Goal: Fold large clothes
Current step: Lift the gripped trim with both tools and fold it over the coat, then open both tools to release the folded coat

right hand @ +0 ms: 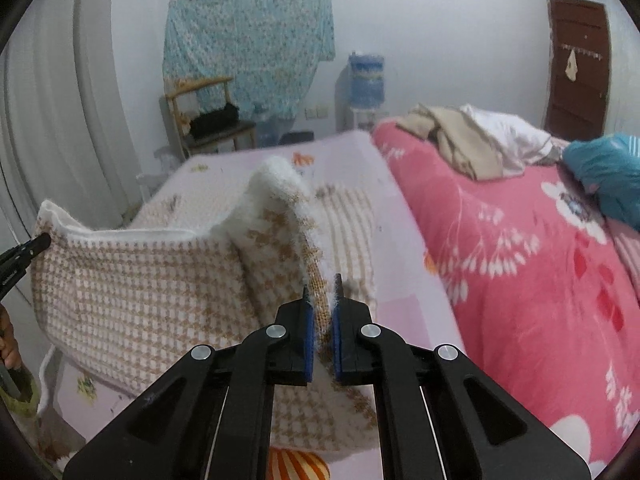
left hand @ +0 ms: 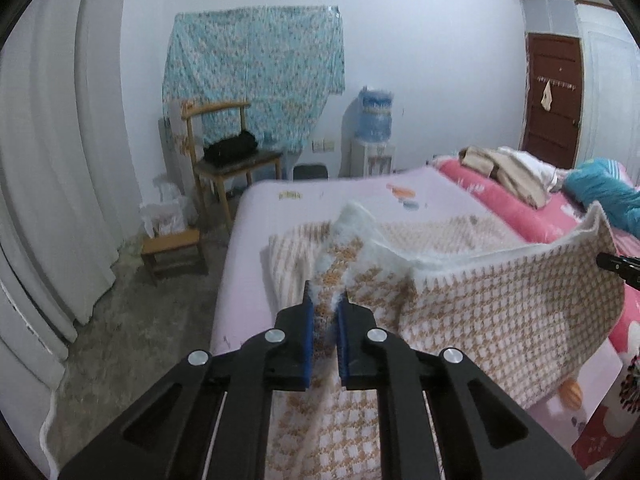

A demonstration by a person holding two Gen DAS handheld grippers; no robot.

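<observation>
The left wrist view takes in the floor beside the bed [left hand: 240, 240], with a small wooden stool [left hand: 174, 250] and a white curtain [left hand: 48, 160] along the left edge; the right wrist view shows none of that floor. The right wrist view instead gives a wide stretch of the pink flowered quilt [right hand: 520, 260] and, at its lower left edge, part of a person's hand [right hand: 10, 350]. Both views show the chair [left hand: 236, 156] with a black bag on it, the blue patterned cloth [left hand: 256, 76] hung on the wall, the water dispenser [left hand: 374, 120], the brown door [left hand: 554, 96], and a heap of beige, white and teal clothes [right hand: 480, 140] on the quilt.

The brown-and-white checked sweater [left hand: 500, 312] lies on the pale pink sheet and is lifted at its near edge, sagging between the two grippers. The left gripper [left hand: 326, 316] has its blue pads closed onto a fuzzy bunched corner of the sweater. The right gripper [right hand: 322, 308] is pinched nearly together on the other corner, with the knit edge running up between its fingers. In each view the tip of the other gripper shows at the far end of the raised edge, touching the cloth.
</observation>
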